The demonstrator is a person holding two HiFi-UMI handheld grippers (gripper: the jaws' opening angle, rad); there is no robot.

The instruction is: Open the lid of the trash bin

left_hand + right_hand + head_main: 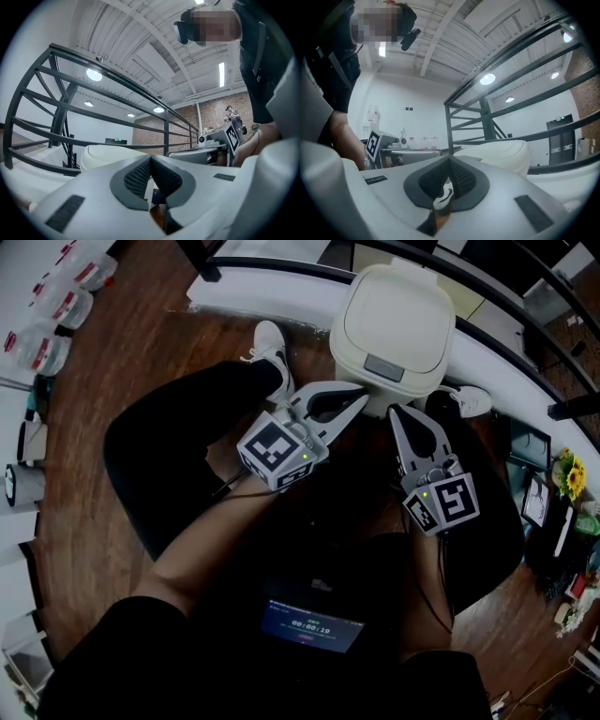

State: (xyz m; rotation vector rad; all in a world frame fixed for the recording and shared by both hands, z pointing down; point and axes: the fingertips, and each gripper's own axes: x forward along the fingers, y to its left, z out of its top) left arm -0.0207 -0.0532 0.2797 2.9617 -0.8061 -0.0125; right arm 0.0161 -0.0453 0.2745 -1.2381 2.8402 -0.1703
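Left claw and right claw were shut, empty — closed trash bin lid sat at 12 o'clock, just beyond both.

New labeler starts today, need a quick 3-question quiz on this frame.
1. True or false: the trash bin lid is already open.
2. Multiple choice: the left gripper has its jaws A) shut together with nothing between them, B) clamped on the lid, C) spread wide apart.
3. Short answer: what does the right gripper hold?

Key: 1 false, the lid sits closed. 2 A. 3 nothing, its jaws are shut and empty.
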